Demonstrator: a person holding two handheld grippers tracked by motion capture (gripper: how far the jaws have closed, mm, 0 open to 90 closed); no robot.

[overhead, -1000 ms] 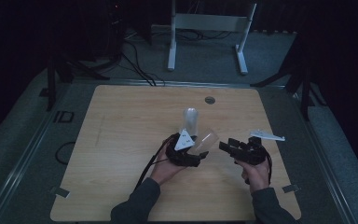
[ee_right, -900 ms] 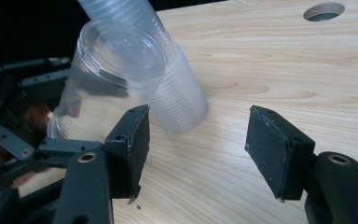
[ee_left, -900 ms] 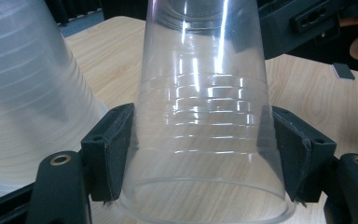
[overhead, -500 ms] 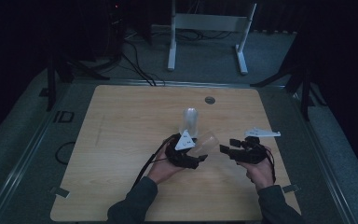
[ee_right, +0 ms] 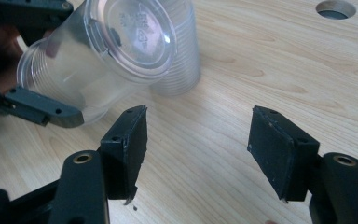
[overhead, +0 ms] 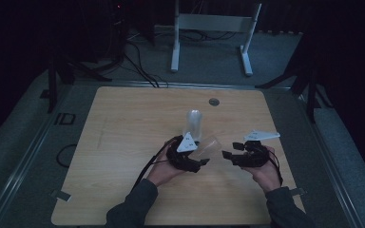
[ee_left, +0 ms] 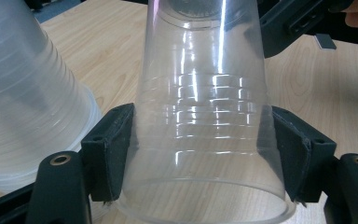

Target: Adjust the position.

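We hold a single clear plastic cup in the left gripper, whose two black jaws press on opposite sides of the cup's ribbed wall, near its open rim. The cup lies on its side in the air above the wooden surface, its closed base pointing toward the right gripper (in the right gripper view the round base with its moulded markings faces the camera). That right gripper stands wide, with nothing between its jaws; only bare wood shows in the gap. It sits just beside the cup's base without touching it, as far as we can tell from the high view.

Behind the held cup stands a stack of clear plastic cups, upside down on the surface, just beyond the left gripper. In the left gripper view the stack appears at the left edge, tilted by the camera's own angle, close to the held cup but apart from it.

A round grommet hole is set in the surface near the far edge, well apart from the cups. Both of our hands come in from the near edge, sleeves dark, with a cable trailing from the left gripper across the wood.
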